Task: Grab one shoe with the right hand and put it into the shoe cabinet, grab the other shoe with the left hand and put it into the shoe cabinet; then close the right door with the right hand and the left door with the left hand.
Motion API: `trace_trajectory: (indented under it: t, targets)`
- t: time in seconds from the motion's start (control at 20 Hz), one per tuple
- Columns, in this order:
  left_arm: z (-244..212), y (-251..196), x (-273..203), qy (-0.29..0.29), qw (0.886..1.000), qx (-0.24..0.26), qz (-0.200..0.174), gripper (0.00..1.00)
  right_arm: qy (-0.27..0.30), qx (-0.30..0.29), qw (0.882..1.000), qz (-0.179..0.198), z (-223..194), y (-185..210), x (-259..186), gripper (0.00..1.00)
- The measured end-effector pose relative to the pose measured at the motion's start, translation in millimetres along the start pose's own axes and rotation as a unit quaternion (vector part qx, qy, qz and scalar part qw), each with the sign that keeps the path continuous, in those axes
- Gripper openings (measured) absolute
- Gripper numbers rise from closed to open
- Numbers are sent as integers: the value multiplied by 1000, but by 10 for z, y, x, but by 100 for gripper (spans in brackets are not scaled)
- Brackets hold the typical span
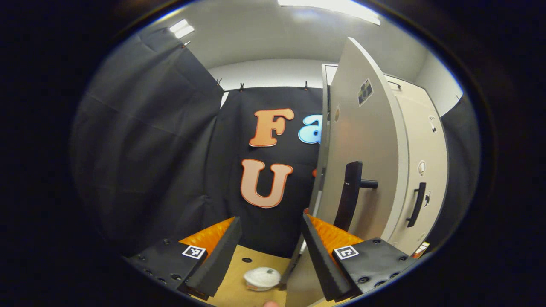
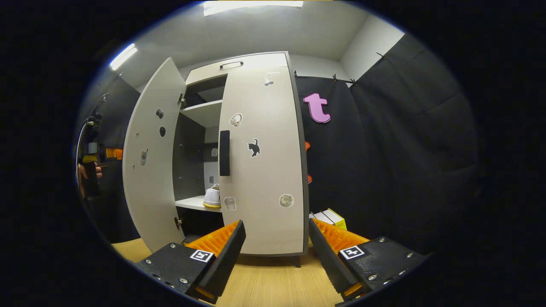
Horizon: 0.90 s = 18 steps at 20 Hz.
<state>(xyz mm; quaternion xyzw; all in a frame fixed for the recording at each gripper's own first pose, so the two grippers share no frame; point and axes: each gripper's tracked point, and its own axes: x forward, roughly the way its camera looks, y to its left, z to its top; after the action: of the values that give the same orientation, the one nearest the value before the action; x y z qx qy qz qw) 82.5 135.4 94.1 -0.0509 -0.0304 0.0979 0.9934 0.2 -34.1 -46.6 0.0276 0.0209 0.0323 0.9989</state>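
We held the left gripper (image 1: 271, 247), fingers spread, behind the left door (image 1: 362, 162) at frame right, ready to push it closed.

shoe (image 2: 212, 197) on cabinet shelf (image 2: 197, 204) (behind right door (image 2: 263, 157)); left door (image 2: 149, 157) ajar

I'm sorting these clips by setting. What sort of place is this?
Most likely a staged recording booth, not a home: black cloth hangs as walls around a lone white cabinet on a wood floor. A shoe sits on its shelf, and ceiling light panels suggest an office room.
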Motion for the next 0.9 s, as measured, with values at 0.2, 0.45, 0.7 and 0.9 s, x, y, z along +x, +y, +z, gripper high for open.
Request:
trace_trajectory:
  t: [0.2, 0.45, 0.7, 0.9]
  targets:
    - [13, -558, 27, -8, 998, 3, -60, 93, -3, -1, 1000, -12, 64, -111, 3, 92]
    - [-138, -1037, 135, 3, 994, -12, -108, 99, -1, -7, 1000, -28, 68, -225, -71, 92]
    - [-164, -1426, 202, 10, 987, -35, -156, 92, -3, -11, 999, -36, 101, -254, -84, 92]
    - [-315, -1763, 251, 27, 980, -34, -193, 95, 1, -14, 999, -38, 93, -283, -101, 92]
